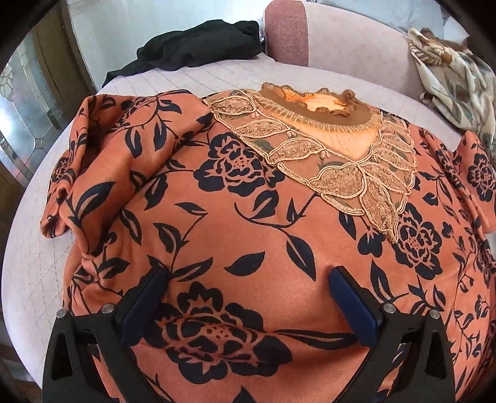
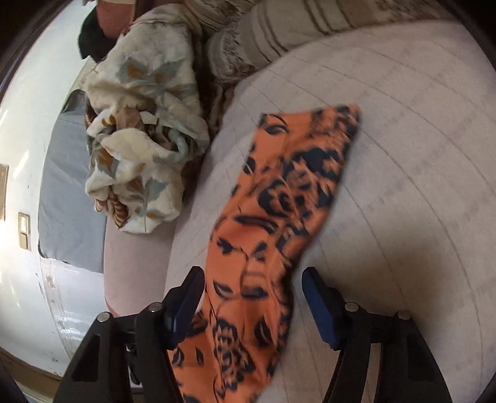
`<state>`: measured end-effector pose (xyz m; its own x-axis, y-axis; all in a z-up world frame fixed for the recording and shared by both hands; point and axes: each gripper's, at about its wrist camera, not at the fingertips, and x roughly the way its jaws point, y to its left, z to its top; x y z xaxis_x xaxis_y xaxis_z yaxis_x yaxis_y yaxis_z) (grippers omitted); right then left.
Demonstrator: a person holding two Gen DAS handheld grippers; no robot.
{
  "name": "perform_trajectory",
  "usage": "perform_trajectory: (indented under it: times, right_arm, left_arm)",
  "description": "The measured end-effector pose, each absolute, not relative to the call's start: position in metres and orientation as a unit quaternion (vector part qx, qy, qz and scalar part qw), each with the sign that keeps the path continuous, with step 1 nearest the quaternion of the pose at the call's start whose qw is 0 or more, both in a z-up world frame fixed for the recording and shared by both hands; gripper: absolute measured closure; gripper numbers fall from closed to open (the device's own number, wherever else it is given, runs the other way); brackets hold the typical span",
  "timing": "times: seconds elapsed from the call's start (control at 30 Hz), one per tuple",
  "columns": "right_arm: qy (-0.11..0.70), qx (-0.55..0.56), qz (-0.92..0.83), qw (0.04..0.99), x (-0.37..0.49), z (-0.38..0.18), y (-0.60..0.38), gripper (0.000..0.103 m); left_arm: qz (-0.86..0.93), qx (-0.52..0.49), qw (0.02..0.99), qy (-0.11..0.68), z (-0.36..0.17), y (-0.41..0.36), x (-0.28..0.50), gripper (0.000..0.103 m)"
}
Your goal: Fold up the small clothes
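Note:
An orange top with a black flower print (image 1: 248, 217) lies spread face up on a pale quilted bed (image 1: 46, 248), its lace collar (image 1: 325, 148) at the far end. Its left sleeve (image 1: 102, 173) is bunched up at the left. My left gripper (image 1: 248, 276) hangs open just over the middle of the top, with its blue pads wide apart. In the right wrist view the top's other sleeve (image 2: 279, 201) stretches out flat and blurred on the bed (image 2: 403, 186). My right gripper (image 2: 252, 272) is open astride that sleeve; the pads do not pinch it.
A black garment (image 1: 198, 46) lies at the far left of the bed. A crumpled cream floral blanket (image 1: 455, 83) (image 2: 139, 139) sits at the bed's edge beside a pink padded end (image 1: 286, 31). A striped pillow (image 2: 279, 28) lies beyond it. A white wall with a switch (image 2: 23, 229) is close on the left.

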<state>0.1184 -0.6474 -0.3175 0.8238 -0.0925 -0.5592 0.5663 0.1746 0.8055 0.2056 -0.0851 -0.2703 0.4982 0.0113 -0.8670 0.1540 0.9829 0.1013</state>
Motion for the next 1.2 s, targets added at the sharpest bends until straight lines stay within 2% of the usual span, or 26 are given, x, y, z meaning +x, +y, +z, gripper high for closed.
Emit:
perform_trajectory:
  times: [0.07, 0.1, 0.13, 0.17, 0.3, 0.43, 0.53, 0.67, 0.77, 0.87, 0.97, 1.0, 1.07, 1.1, 1.13, 1.2]
  right_arm:
    - [0.206, 0.576, -0.238, 0.755, 0.134, -0.318, -0.656, 0.054]
    - [0.21, 0.566, -0.25, 0.757, 0.138, -0.322, -0.661, 0.074]
    - [0.213, 0.56, -0.261, 0.756, 0.139, -0.326, -0.663, 0.089]
    - [0.211, 0.561, -0.267, 0.755, 0.138, -0.328, -0.665, 0.093]
    - [0.17, 0.537, -0.28, 0.778, 0.131, -0.295, -0.661, 0.094]
    - [0.096, 0.489, -0.242, 0.833, 0.125, -0.217, -0.628, 0.094]
    - [0.044, 0.468, -0.156, 0.869, 0.128, -0.156, -0.581, 0.094]
    - [0.036, 0.416, -0.043, 0.908, 0.153, -0.098, -0.493, 0.094]
    - [0.079, 0.389, 0.047, 0.917, 0.182, -0.088, -0.425, 0.094]
    - [0.139, 0.369, 0.076, 0.916, 0.205, -0.108, -0.383, 0.093]
    - [0.24, 0.359, 0.048, 0.901, 0.224, -0.146, -0.378, 0.091]
    - [0.263, 0.357, 0.029, 0.896, 0.225, -0.16, -0.384, 0.087]
    - [0.284, 0.356, -0.023, 0.89, 0.22, -0.18, -0.411, 0.075]
    - [0.291, 0.355, -0.061, 0.886, 0.214, -0.189, -0.429, 0.063]
    - [0.292, 0.357, -0.092, 0.883, 0.211, -0.194, -0.448, 0.046]
    - [0.276, 0.377, -0.147, 0.872, 0.191, -0.201, -0.485, 0.036]
  left_arm:
    - [-0.043, 0.076, 0.861, 0.501, -0.272, -0.087, 0.2, 0.0]
    - [-0.043, 0.079, 0.859, 0.504, -0.271, -0.082, 0.201, 0.0]
    - [-0.045, 0.082, 0.856, 0.509, -0.269, -0.082, 0.202, 0.0]
    - [-0.041, 0.094, 0.853, 0.511, -0.268, -0.073, 0.212, 0.0]
    - [-0.006, 0.117, 0.873, 0.474, -0.254, -0.057, 0.224, 0.0]
    - [0.026, 0.125, 0.904, 0.408, -0.222, -0.039, 0.219, 0.0]
    - [0.061, 0.104, 0.912, 0.391, -0.208, -0.016, 0.219, 0.0]
    - [0.105, 0.059, 0.914, 0.387, -0.196, 0.023, 0.225, 0.0]
    - [0.124, 0.025, 0.912, 0.389, -0.195, 0.041, 0.226, 0.0]
    - [0.131, 0.028, 0.919, 0.372, -0.193, 0.04, 0.222, 0.0]
    - [0.111, 0.043, 0.921, 0.372, -0.197, 0.025, 0.22, 0.0]
    - [0.102, 0.045, 0.92, 0.376, -0.2, 0.018, 0.224, 0.0]
    - [0.088, 0.064, 0.92, 0.377, -0.203, 0.002, 0.223, 0.0]
    - [0.084, 0.072, 0.92, 0.376, -0.203, -0.005, 0.224, 0.0]
    - [0.08, 0.081, 0.921, 0.373, -0.204, -0.012, 0.224, 0.0]
    - [0.07, 0.095, 0.923, 0.366, -0.204, -0.024, 0.222, 0.0]
